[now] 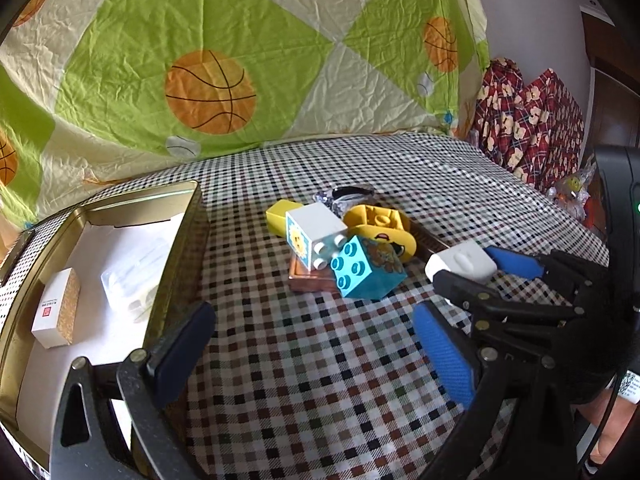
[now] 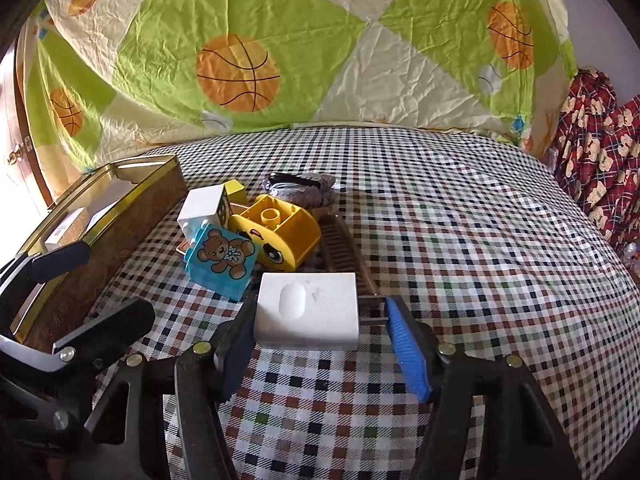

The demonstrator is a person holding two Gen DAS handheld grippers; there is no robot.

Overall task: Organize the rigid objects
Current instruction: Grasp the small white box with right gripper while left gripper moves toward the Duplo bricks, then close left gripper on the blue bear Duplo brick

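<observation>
A pile of toy blocks lies mid-table: a white block with a sun face (image 1: pixel 316 234), a turquoise teddy-bear block (image 1: pixel 366 270) (image 2: pixel 222 258), a yellow face block (image 1: pixel 380 228) (image 2: pixel 276 232) and a small yellow block (image 1: pixel 280 214). A white box (image 2: pixel 308 310) (image 1: pixel 462 266) lies on the cloth between the fingers of my right gripper (image 2: pixel 316 344); the jaws stand apart around it, with a gap at the blue pad (image 2: pixel 408 352). My left gripper (image 1: pixel 312 356) is open and empty, its left finger over the wall of the gold tin (image 1: pixel 182 240).
The gold tin (image 2: pixel 120 200) at the left holds a small white-and-cork box (image 1: pixel 56 314) and a clear packet (image 1: pixel 132 280). A brown comb (image 2: pixel 344 256) and a dark hair tie (image 2: pixel 300 188) lie behind the blocks. A quilt hangs behind the checked table.
</observation>
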